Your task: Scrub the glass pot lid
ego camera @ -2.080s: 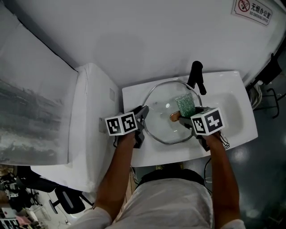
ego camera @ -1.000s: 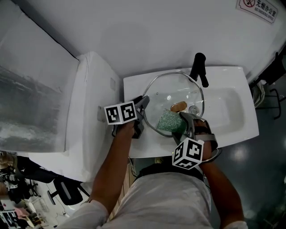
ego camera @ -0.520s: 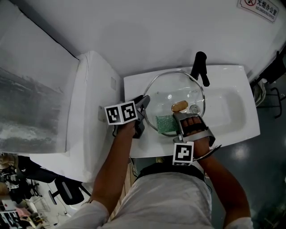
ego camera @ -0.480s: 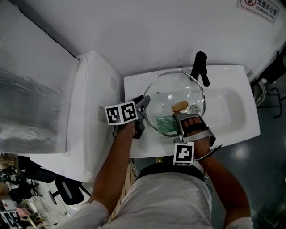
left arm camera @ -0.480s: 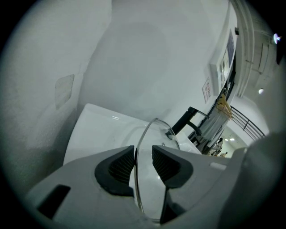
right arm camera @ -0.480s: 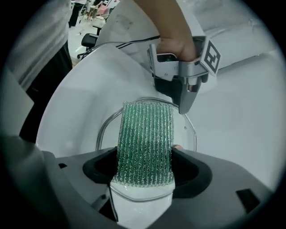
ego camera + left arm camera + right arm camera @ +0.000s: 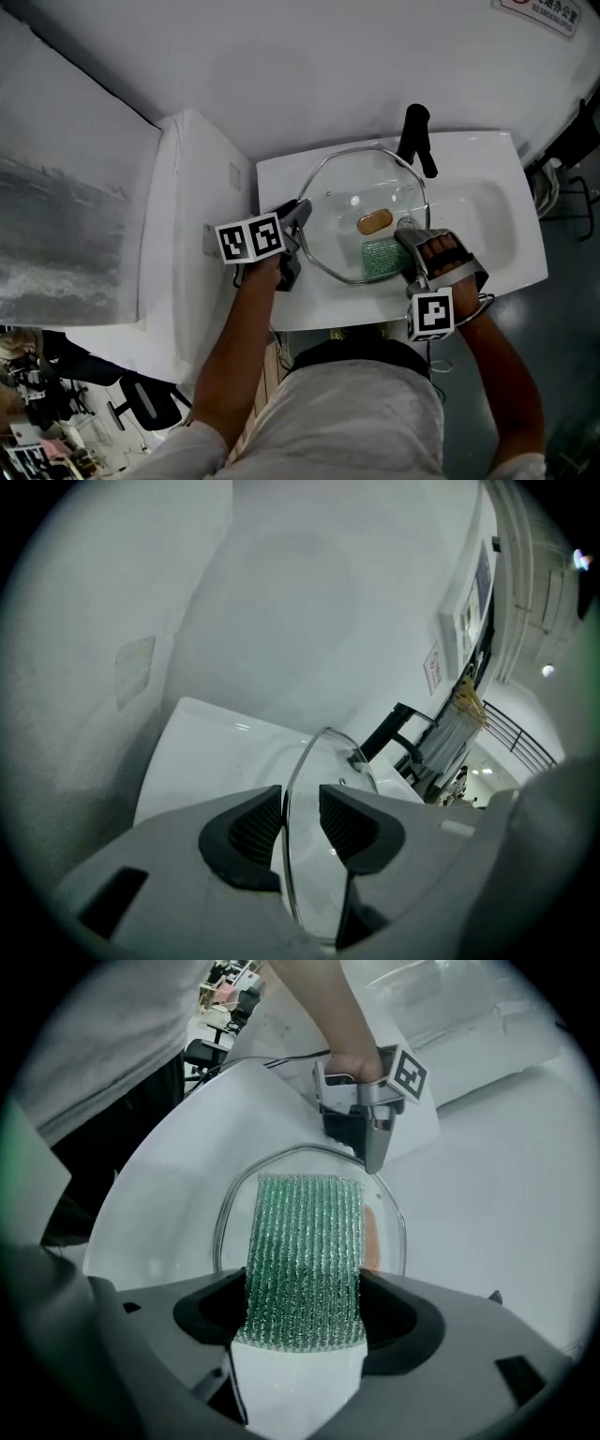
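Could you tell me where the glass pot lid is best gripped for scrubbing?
I'd grip the round glass pot lid by its thin left rim, approached from the left, fingers straddling the edge as the left gripper does. The rim is slim enough to clamp, leaving the dome free for the green mesh scrubbing pad.

Glass pot lid (image 7: 342, 216): clear glossy glass, with a bright metal band round the rim. Knob (image 7: 374, 222): tan, smooth, wood-like.
Scrub sponge (image 7: 305, 1241): green ribbed mesh, glittery and rough, over plain white foam.
Left gripper (image 7: 300, 819) and right gripper (image 7: 305, 1312): matt grey plastic bodies. Pads (image 7: 251, 829): black, finely ribbed, rubbery.
Sink (image 7: 469, 155): white, glossy, ceramic-looking.
Faucet (image 7: 413, 141): matt black.
Wall (image 7: 281, 66): matt white.
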The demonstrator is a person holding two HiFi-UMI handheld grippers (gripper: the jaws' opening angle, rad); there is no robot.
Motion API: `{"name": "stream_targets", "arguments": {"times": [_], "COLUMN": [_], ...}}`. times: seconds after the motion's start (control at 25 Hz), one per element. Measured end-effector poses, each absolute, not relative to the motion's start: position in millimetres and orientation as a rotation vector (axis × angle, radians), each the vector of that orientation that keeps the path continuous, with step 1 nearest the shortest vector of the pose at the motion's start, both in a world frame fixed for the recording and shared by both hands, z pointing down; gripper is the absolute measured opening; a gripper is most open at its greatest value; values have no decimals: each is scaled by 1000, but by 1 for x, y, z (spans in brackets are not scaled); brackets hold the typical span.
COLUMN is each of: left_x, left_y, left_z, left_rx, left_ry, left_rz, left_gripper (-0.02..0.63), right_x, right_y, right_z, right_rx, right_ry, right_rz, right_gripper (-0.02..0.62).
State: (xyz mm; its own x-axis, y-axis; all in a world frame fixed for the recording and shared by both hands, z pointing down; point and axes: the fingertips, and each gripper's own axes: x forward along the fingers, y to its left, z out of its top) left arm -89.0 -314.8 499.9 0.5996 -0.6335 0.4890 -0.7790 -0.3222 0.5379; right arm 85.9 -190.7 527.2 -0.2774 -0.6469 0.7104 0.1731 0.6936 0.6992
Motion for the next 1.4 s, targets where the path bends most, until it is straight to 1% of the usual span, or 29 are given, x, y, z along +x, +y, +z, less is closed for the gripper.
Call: {"name": "stream_targets", "arguments": {"times": [0.4, 0.64, 0.96, 1.4], "left_x": [-89, -89, -89, -89], "left_y": [-315, -315, -315, -314], "left_z": [501, 500, 500, 500], "left_rx": [2051, 2052, 2051, 2057], "left_ry": [-1116, -1121, -1127, -1134], "left_rz": [244, 242, 240, 241], "left_gripper": [136, 135, 135, 135], "right_x": [168, 181, 131, 43], "right_y": [-220, -220, -198, -168], "right_z": [546, 546, 522, 536], "right_rx": [406, 421, 399, 290], "right_ry": [-1613, -1647, -1689, -1708], "right_rz": [-734, -695, -791, -792], "right_gripper": [348, 348, 348, 348]}}
